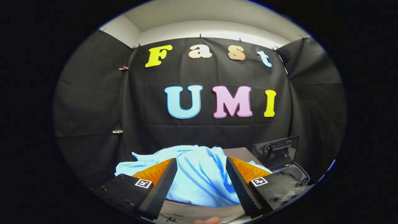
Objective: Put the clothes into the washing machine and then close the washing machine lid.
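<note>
Blue cloth (pixel 199 174) lies heaped between my tongs (pixel 201 163), which stand apart, not yet clamped; washer (pixel 289 174) lid (pixel 276 149) is raised for loading.

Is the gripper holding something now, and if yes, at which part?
Nothing is held. The gripper is open, its fingers spread wide on either side of the crumpled light blue cloth garment, which lies between them on the table; neither finger visibly presses it.
</note>
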{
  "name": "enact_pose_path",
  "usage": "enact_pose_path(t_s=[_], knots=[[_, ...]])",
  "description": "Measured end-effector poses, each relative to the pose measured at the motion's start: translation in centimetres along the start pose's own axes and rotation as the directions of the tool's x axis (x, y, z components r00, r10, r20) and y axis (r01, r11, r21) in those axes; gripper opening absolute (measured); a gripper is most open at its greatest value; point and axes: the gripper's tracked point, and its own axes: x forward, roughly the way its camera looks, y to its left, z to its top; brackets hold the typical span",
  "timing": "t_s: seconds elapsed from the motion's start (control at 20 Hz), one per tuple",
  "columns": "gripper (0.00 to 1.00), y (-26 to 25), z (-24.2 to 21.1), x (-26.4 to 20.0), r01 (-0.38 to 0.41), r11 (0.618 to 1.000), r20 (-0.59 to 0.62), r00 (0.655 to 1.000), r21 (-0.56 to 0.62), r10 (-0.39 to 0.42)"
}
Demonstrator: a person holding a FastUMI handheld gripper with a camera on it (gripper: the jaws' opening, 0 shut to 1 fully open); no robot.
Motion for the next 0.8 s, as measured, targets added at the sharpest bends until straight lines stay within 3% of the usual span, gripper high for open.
enact_pose_path(t_s=[0.3,0.8], knots=[[0.99,1.7,0.4,1.0,-0.04,0.998,-0.004,0.999,0.043,0.04],[0.98,3.5,-0.8,6.5,-0.032,0.993,-0.087,0.995,0.115,0.042]])
